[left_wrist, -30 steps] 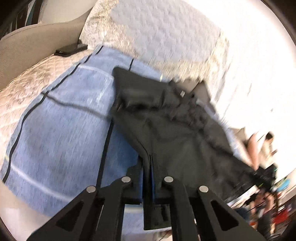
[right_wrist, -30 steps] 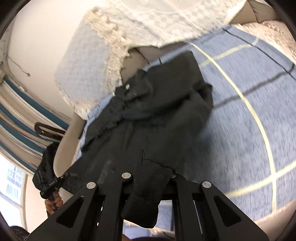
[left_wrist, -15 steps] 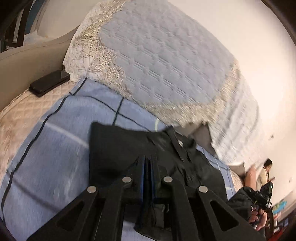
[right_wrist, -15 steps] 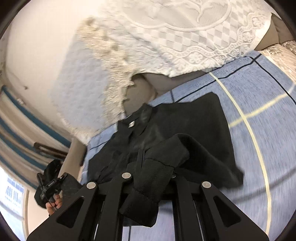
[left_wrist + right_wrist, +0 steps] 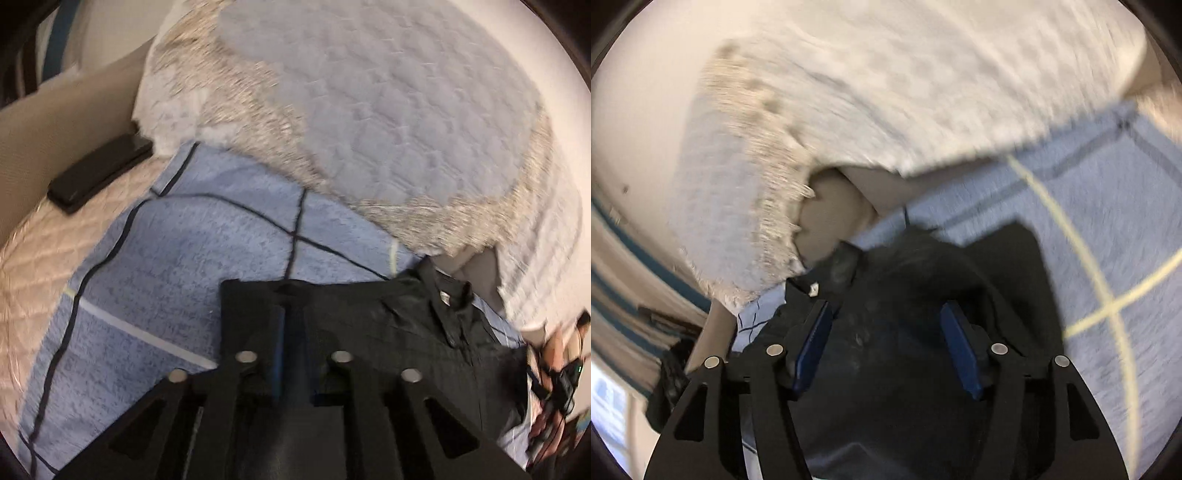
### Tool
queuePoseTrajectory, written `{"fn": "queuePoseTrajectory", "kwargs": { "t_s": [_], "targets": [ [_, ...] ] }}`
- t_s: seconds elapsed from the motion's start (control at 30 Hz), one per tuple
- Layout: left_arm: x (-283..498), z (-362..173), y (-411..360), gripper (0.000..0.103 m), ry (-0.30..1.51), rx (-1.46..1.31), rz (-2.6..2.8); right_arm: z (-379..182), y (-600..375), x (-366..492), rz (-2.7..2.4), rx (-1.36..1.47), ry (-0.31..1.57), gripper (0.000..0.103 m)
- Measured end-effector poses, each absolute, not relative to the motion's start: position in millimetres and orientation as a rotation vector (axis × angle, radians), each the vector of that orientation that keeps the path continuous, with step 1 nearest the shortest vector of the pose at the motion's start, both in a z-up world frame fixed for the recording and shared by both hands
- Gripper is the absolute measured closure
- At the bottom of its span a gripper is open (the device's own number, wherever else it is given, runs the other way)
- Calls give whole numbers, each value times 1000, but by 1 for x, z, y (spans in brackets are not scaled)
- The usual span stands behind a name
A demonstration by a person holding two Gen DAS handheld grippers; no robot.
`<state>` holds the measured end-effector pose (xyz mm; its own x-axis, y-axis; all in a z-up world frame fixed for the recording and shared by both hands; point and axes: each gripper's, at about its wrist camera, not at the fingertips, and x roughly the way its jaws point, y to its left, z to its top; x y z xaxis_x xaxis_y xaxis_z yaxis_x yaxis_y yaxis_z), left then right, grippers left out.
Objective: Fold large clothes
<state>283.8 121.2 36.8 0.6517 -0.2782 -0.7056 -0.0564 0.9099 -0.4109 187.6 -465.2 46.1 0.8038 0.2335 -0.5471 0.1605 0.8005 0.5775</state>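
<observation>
We find the left gripper (image 5: 291, 332) with its fingers drawn together, pinching a fold of the black shirt (image 5: 369, 325) between them. The shirt spreads out ahead and to the right of that gripper, its collar (image 5: 448, 295) toward the far right, near the pillow (image 5: 369, 110).

We find the right gripper (image 5: 886, 347) with its fingers (image 5: 812, 347) spread wide apart, holding nothing; the shirt (image 5: 905, 295) lies directly beneath and between them, touching neither blue pad as far as the blurred view allows. Its collar label (image 5: 813, 289) sits just beyond the left fingertip.

The shirt rests on the blue checked blanket (image 5: 166, 277), toward its far edge by the pillows. A dark phone (image 5: 99, 171) lies beyond the blanket's left corner, well apart from the shirt.
</observation>
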Motion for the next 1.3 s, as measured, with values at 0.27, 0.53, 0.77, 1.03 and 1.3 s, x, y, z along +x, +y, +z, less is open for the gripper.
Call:
{"fn": "queuePoseTrajectory", "kwargs": {
  "t_s": [0.27,0.53,0.77,1.03,1.3],
  "targets": [
    [314,21,95,42,966,-305,-176,35,-474,226,-133,305,841,37],
    [305,25,65,92,910,-118,-156,16,-479,247,-117,278,919,87],
    [267,70,44,97,706,36,-188,48,-462,223,-97,204,781,96],
    [317,101,59,100,624,-36,-88,82,-482,242,-175,253,651,96],
    [403,22,47,103,775,-26,17,18,-496,303,-257,254,791,96]
  ]
}}
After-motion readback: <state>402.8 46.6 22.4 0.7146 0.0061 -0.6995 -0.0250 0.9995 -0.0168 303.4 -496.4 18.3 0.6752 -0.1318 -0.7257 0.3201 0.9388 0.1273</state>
